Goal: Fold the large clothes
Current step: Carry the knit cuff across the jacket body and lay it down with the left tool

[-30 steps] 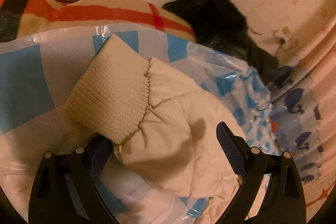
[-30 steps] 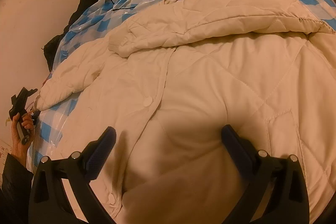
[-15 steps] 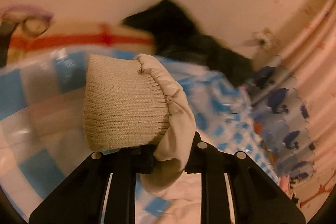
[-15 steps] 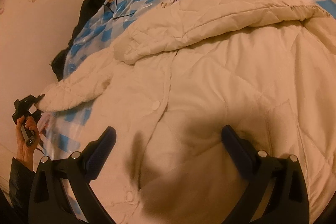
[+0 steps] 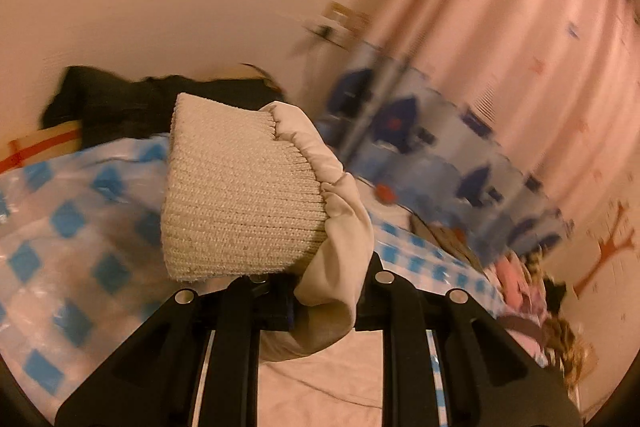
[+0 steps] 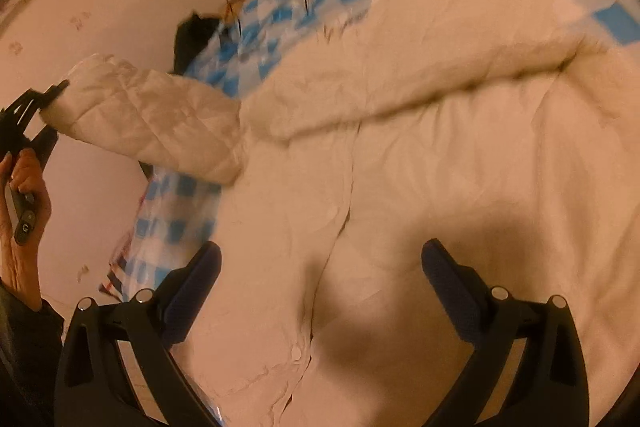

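Cream quilted padded jacket (image 6: pixel 420 167) lies spread, rumpled. Left gripper (image 5: pixel 320 291) clenched on its ribbed-knit sleeve cuff (image 5: pixel 240 195); right gripper (image 6: pixel 320 267) released above the jacket front

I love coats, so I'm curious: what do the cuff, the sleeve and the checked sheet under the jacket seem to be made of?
Cuff: ribbed knit, likely wool or acrylic, rows of stitches visible. Sleeve: matte woven shell, padded, with quilted diamond seams. Sheet: probably plastic, given its glossy highlights.
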Tool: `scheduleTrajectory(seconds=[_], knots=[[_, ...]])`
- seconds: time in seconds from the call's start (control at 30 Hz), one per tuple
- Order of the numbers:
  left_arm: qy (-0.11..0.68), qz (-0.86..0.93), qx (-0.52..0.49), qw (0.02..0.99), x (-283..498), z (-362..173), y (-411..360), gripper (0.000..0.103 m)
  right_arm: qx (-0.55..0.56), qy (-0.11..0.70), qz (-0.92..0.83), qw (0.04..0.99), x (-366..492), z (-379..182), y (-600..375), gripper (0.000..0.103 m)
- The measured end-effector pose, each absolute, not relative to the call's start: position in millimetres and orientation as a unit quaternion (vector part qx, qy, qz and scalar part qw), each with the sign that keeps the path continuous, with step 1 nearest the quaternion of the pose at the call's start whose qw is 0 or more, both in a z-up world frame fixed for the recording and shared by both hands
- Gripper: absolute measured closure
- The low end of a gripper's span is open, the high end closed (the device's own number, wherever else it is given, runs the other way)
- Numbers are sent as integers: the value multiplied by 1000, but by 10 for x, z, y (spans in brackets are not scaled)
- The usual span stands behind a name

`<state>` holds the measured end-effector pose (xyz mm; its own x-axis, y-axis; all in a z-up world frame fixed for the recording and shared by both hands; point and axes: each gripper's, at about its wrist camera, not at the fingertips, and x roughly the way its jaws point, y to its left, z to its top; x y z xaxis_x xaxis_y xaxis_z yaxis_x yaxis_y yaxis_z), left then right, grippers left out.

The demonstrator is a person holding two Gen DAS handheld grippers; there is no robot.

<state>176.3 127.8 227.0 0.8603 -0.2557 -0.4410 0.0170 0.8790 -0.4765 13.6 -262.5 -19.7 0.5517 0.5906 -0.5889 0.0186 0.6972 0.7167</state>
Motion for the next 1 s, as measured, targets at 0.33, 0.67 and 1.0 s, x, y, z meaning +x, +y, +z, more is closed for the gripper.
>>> scheduleTrajectory(seconds=[0.33,0.67,1.0], knots=[[316,-177,-114,925,1906,1801,-734,88,471,322,61,819,-211,17,-4250,7],[412,-221,-17,884,2083,397,-2021,88,539,281,30,794,-409,-131,-4951,7],[461,-219,103,854,2014,-534,-2669,47,548,283,41,786,-409,-207,-4956,7]])
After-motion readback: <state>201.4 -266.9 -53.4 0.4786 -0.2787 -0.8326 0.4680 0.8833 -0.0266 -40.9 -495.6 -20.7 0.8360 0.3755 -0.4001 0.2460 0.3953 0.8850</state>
